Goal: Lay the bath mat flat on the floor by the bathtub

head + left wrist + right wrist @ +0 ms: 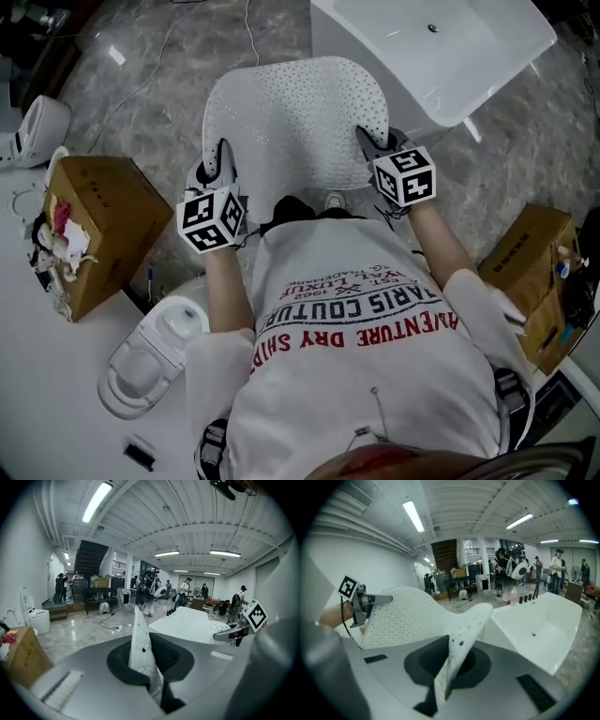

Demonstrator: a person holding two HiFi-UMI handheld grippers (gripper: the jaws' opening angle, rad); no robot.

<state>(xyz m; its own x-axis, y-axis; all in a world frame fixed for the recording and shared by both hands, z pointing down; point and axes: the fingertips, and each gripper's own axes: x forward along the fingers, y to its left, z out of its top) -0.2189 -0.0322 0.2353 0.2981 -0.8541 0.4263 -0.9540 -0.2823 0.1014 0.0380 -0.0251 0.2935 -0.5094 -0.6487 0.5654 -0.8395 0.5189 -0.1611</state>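
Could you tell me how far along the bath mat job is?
Done: the left gripper and right gripper are each shut on an edge of the bath mat. In hand: it is held spread in the air near the bathtub. Left: laying it flat on the floor.

Glossy white freestanding bathtub [394, 47], beyond the white perforated bath mat [291, 122]: far end cut off by the top edge. Grey marbled floor [169, 56] under the mat hidden. Standing figures [147, 585] far past the mat: too small to tell.
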